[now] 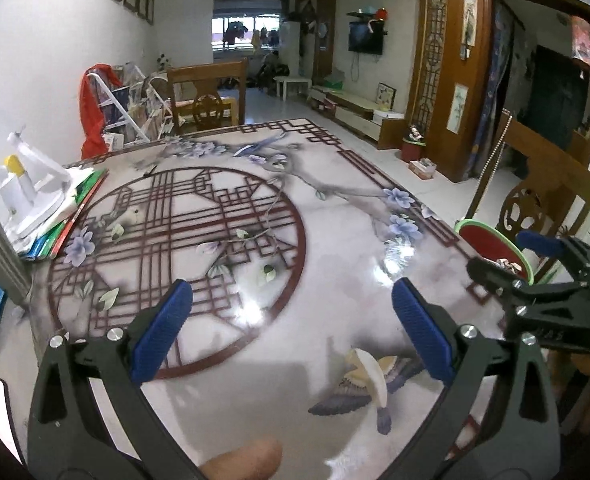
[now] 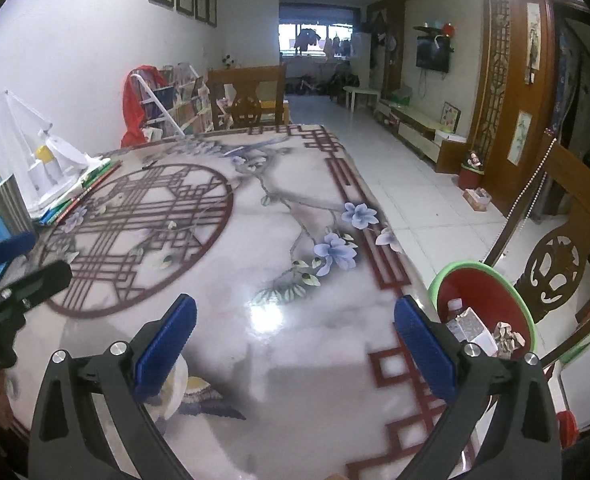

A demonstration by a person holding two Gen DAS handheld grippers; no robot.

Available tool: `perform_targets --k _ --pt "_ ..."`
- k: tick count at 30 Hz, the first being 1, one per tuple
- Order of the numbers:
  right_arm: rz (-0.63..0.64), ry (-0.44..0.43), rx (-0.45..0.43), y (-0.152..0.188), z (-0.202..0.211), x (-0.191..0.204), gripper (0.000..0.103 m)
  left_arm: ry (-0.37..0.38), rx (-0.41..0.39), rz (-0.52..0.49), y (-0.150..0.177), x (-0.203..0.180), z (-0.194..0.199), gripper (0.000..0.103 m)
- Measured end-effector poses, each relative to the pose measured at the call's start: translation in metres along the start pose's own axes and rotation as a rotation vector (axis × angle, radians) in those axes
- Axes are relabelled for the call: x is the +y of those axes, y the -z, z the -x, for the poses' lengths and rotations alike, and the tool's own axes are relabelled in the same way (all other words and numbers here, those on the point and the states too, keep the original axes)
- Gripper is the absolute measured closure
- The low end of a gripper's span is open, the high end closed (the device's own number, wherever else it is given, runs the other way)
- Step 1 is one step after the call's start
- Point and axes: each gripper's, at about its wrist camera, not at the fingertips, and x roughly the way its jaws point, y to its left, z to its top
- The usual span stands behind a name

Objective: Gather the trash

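Both my left claw (image 1: 291, 312) and right claw (image 2: 295, 328) hang wide and empty over the surface (image 2: 295, 248), trash looks binned in the red bucket (image 2: 491, 300), so next I'd scan for leftovers.

Bin (image 2: 483, 304) stands off the table's (image 2: 295, 344) right edge, chair (image 2: 555, 264) behind it. Bottle (image 2: 455, 307), carton (image 2: 473, 328) and crumpled paper (image 2: 507, 338) inside. Lamp (image 2: 55, 160) on books (image 2: 83, 196) at table's far left.
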Motion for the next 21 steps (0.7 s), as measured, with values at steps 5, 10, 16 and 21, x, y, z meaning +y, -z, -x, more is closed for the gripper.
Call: perform_targets --k 5,10,16,21 --pt "-0.015 0.0 -0.02 -0.002 0.004 -0.002 0.007 0.01 -0.017 0.005 0.003 -0.002 0.004 0.005" --pt "-0.029 0.014 -0.045 -0.004 0.009 -0.005 0.007 -0.003 -0.036 0.02 0.002 -0.002 0.005 0.005" --pt "-0.023 0.022 -0.066 -0.003 0.013 -0.004 0.007 -0.03 -0.026 0.051 0.005 0.003 0.001 0.005" --pt "0.004 0.009 -0.064 0.0 0.013 0.005 0.007 -0.034 -0.025 0.054 0.005 0.003 0.002 0.005"
